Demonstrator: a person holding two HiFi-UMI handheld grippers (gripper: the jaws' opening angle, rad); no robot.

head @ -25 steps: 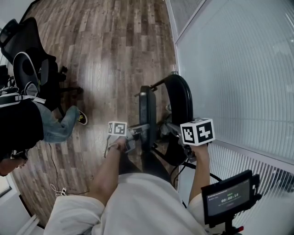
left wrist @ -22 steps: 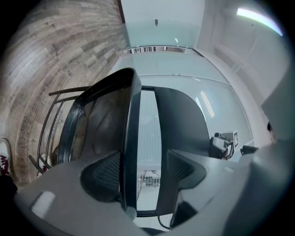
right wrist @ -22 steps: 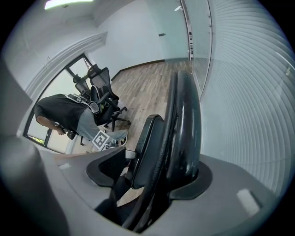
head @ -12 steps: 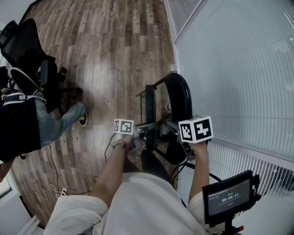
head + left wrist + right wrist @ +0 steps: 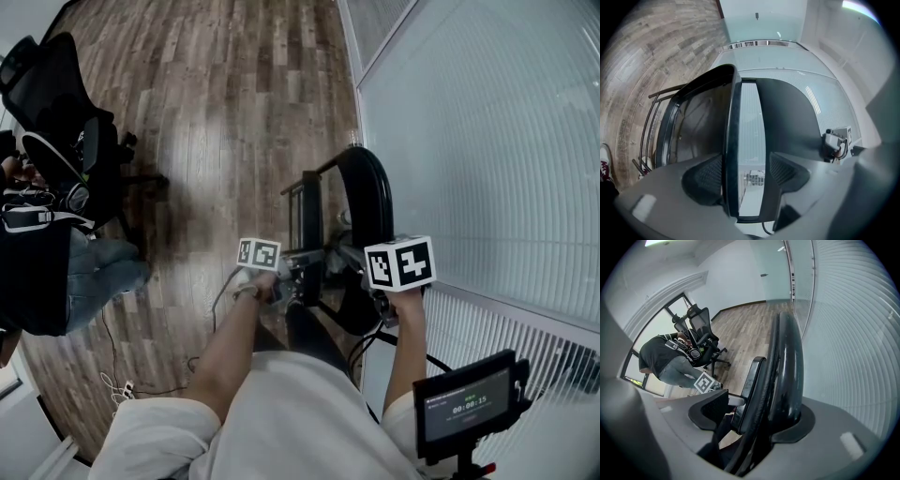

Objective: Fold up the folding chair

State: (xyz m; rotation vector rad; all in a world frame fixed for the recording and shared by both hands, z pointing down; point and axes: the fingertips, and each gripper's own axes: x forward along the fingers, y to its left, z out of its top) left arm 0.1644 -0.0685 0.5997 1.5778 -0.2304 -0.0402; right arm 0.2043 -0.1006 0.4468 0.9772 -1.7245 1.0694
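the left tool point(image 5: 746, 176) is released, jaws wide, with the thin edge of the seat point(image 5: 732, 140) standing between them, close against the left pad and clear of the right one. the right tool point(image 5: 754, 414) points steeply down over the top of the backrest point(image 5: 790, 371). it is not clenched either: the backrest lies against its right jaw, and its left pad stands apart from the seat edge.

the chair point(image 5: 366, 202) stands at the right edge of the floor point(image 5: 234, 112), just beside the glass wall point(image 5: 487, 141). it looks nearly folded: the seat is tipped up on edge, near the backrest, with a narrow slit of light between them.

the step in hand, as i judge it, is closing that last gap. to do it well, the right tool should steady the backrest from above so the frame neither tips nor slides toward the glass. the left tool should push the seat square toward the backrest, pressing with the side of a jaw rather than pinching. a slow, even push seems best, since a hinged frame can snap shut.

well apart, toward the far left edge of the floor, an office chair point(image 5: 56, 103) stands with a person point(image 5: 37, 272) beside it.
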